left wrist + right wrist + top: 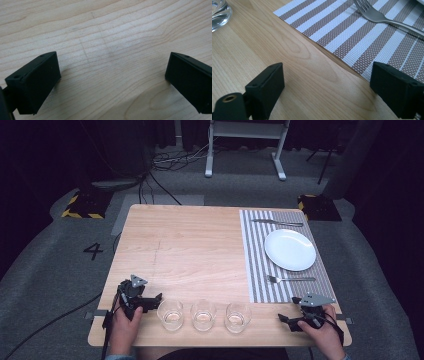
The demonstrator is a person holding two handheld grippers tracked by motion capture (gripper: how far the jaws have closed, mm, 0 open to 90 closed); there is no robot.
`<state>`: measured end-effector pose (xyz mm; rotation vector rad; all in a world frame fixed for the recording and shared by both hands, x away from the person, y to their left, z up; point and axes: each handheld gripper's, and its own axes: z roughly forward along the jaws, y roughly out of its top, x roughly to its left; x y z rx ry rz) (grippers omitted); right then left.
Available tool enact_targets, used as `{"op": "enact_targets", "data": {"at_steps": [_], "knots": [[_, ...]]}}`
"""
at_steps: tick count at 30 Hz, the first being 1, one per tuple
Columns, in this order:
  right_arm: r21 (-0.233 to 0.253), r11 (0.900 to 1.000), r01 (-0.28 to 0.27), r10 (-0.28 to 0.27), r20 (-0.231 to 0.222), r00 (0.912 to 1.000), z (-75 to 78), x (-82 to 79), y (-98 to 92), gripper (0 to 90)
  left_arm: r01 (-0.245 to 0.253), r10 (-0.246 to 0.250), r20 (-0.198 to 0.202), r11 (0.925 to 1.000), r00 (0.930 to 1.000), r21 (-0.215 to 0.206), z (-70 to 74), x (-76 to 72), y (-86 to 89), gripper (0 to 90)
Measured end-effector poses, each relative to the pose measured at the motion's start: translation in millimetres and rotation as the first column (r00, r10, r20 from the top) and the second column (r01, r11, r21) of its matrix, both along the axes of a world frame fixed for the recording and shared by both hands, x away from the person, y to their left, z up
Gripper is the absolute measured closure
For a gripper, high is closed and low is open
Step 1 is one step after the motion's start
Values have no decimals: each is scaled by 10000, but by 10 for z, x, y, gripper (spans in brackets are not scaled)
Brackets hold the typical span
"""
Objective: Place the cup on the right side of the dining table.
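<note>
- Left gripper (pixel 150 302), held in a hand (pixel 122 327), sits low at the table's (pixel 190 245) near-left edge; its jaws are spread wide over bare wood with nothing between them, seen in the left gripper view.
- Three clear glasses stand in a row along the near edge: left glass (pixel 170 314) just beside the left gripper, middle glass (pixel 203 314), right glass (pixel 238 316). Whether they hold anything I cannot tell.
- The wide pale wood behind the glasses lies open.
- Striped woven mat (pixel 255 270) covers the table's right side, bearing a knife (pixel 276 222), a round white plate (pixel 290 249) and a fork (pixel 290 279).
- Right gripper (pixel 290 320), jaws wide apart and holding nothing, sits by the mat's near corner (pixel 352 42); the fork (pixel 382 18) lies ahead.
</note>
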<state>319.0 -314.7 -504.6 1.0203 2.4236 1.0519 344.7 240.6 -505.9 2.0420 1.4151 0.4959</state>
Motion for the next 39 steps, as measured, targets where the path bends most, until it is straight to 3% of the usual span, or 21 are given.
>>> {"op": "enact_targets", "data": {"at_steps": [25,30,33,39], "knots": [[-1,10000,20,-20,4,10000,0,0,1,127,-44,44,1,10000,10000,-14,0,9,-1,0],[153,9998,151,-152,63,9999,14,-8,-23,220,-41,41,0,10000,10000,-12,0,9,0,0],[302,9995,-134,139,-174,9998,59,-28,10,228,-44,44,2,10000,10000,-10,0,9,-1,0],[135,9977,-665,667,-144,9977,250,-103,140,216,-43,43,0,10000,10000,-11,0,9,-1,0]]}}
